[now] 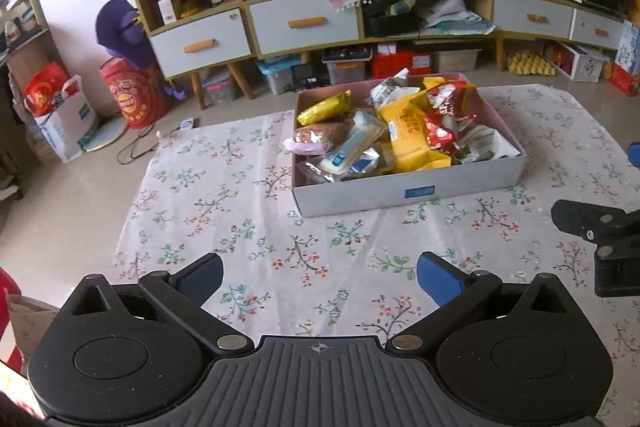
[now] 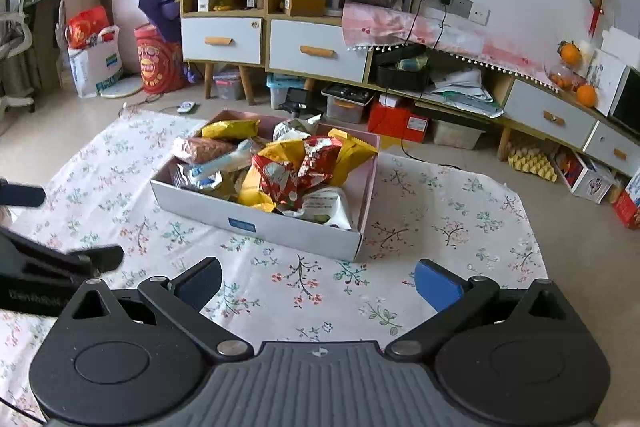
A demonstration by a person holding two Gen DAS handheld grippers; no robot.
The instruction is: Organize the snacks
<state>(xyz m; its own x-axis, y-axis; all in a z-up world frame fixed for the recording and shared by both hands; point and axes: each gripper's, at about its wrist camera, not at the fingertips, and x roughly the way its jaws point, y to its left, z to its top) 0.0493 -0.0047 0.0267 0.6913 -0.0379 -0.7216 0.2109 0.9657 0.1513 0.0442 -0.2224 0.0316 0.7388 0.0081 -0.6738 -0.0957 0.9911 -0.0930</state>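
A shallow cardboard box [image 1: 408, 193] [image 2: 256, 223] with a pink inside sits on a floral cloth [image 1: 240, 187] [image 2: 440, 227] spread on the floor. Several snack packets fill it: a gold packet [image 1: 324, 107] [image 2: 230, 129], a red packet [image 1: 444, 115] [image 2: 292, 171], yellow bags [image 1: 408, 131] and a white bag [image 2: 328, 207]. My left gripper [image 1: 320, 273] stands open over bare cloth, well short of the box, nothing between its blue pads. My right gripper [image 2: 318, 281] is open too, empty, near the box's front corner. Each gripper shows at the edge of the other's view.
A low cabinet with white drawers [image 1: 304, 23] [image 2: 316, 51] runs along the back wall, with storage bins and boxes [image 1: 344, 67] beneath. Bags [image 1: 60, 115] and a red drum [image 1: 136, 95] stand at the left. Bare floor surrounds the cloth.
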